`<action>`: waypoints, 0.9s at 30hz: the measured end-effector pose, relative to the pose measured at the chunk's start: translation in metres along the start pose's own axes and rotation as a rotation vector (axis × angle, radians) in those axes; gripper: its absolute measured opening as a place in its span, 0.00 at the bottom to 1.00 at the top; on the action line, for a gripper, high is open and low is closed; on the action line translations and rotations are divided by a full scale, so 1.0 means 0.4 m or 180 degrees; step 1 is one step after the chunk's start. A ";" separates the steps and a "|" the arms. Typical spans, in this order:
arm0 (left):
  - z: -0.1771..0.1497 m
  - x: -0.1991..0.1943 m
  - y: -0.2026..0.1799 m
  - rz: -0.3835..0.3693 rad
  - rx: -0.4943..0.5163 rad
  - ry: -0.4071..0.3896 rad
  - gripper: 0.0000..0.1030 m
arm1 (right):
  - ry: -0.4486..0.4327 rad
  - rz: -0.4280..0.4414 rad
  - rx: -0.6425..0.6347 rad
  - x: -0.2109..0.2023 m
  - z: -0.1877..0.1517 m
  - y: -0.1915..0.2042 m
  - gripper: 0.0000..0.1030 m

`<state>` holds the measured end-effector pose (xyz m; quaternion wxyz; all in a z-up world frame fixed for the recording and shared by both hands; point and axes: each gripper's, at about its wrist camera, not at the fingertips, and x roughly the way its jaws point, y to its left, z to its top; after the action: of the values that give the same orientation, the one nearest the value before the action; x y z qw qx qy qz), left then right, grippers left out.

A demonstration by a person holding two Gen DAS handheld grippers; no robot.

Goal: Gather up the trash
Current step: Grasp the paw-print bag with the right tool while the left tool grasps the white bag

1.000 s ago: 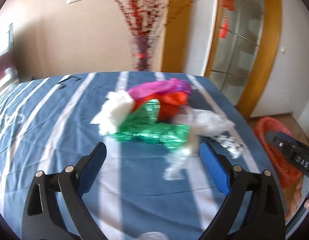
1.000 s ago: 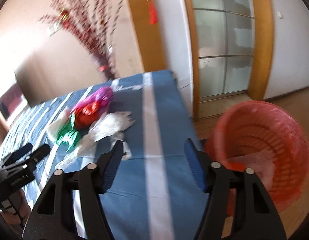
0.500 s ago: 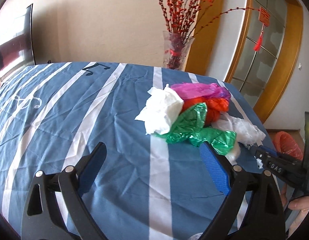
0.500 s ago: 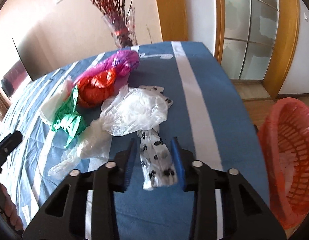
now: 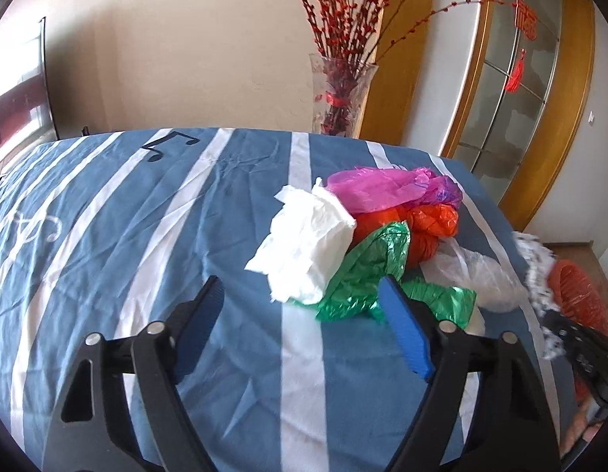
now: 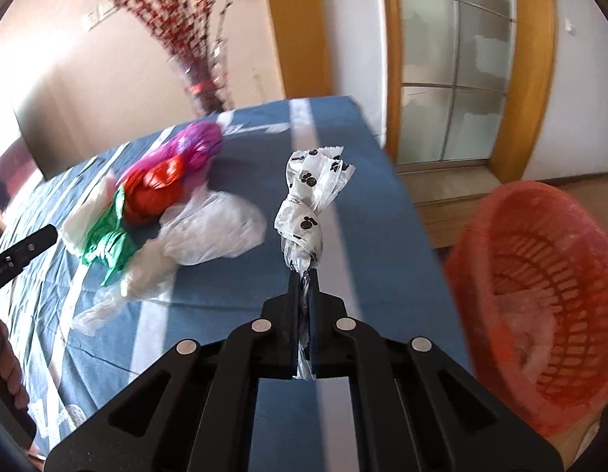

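A heap of crumpled plastic bags lies on the blue striped cloth: a white one, a pink one, an orange one, a green one and a clear one. My left gripper hovers just short of the heap, its jaws closing with nothing pressed between them; the right finger overlaps the green bag. My right gripper is shut on a knotted white bag with black paw prints, lifted above the cloth. The heap lies to its left.
An orange-red mesh basket with some clear plastic inside stands on the floor off the table's right edge, also seen as the basket in the left wrist view. A glass vase of red branches stands behind the table. Glass doors at the right.
My right gripper has closed on the paw-print bag and lifted it off the cloth. My left gripper has moved nearer the heap, with its jaws slightly narrower.
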<state>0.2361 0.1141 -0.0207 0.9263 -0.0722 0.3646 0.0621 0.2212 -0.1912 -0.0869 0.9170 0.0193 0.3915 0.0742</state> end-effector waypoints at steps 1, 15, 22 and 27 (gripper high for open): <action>0.006 0.015 -0.007 0.0012 0.0013 0.0036 0.72 | -0.0014 -0.0022 0.0039 -0.010 -0.001 -0.017 0.04; 0.015 0.123 -0.001 0.0090 0.0032 0.0366 0.17 | -0.0071 -0.0029 0.0171 -0.052 -0.016 -0.075 0.04; 0.020 0.035 -0.006 -0.0128 0.0049 0.0134 0.09 | -0.0214 -0.0009 0.0218 -0.102 -0.015 -0.088 0.04; 0.029 -0.051 -0.047 -0.0381 0.0068 -0.0023 0.09 | -0.0325 -0.0020 0.0236 -0.141 -0.017 -0.100 0.04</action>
<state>0.2323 0.0965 0.0033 0.9304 -0.0837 0.3569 0.0030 0.1826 -0.2395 -0.0551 0.9346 0.0558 0.3468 0.0556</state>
